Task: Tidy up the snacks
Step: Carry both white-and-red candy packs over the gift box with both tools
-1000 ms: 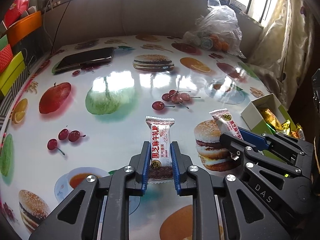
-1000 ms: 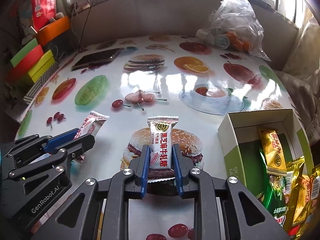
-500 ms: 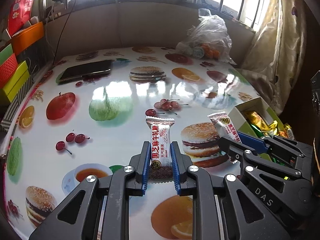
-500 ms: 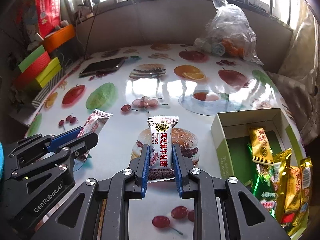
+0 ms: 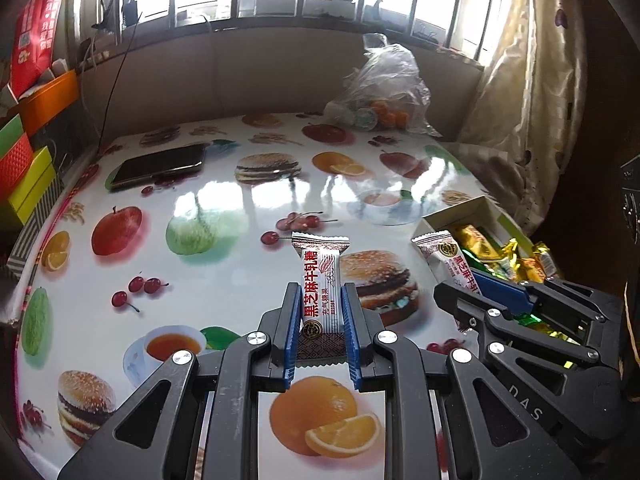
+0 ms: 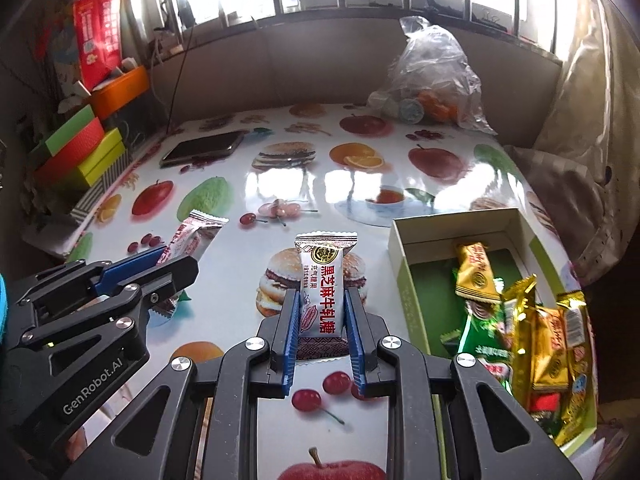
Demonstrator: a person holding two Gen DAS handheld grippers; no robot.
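Note:
My left gripper (image 5: 320, 300) is shut on a white sesame nougat packet (image 5: 320, 276) held upright above the fruit-print table. My right gripper (image 6: 322, 300) is shut on a second white nougat packet (image 6: 322, 276) of the same kind. In the left wrist view the right gripper (image 5: 456, 276) stands to the right with its packet (image 5: 444, 256) before the snack box (image 5: 480, 216). In the right wrist view the left gripper (image 6: 176, 260) is at the left with its packet (image 6: 196, 232). The open green-lined box (image 6: 400, 264) at the right holds several gold and green snack packets (image 6: 476, 276).
A dark phone (image 5: 160, 164) lies at the table's far left. A clear plastic bag (image 6: 428, 80) of small items sits at the far edge. Coloured boxes (image 6: 80, 148) stack beyond the left edge. A curtain (image 5: 520, 100) hangs at the right.
Both grippers have risen and drawn back from the table with their packets still held. More of the window, back wall and snack box now shows.

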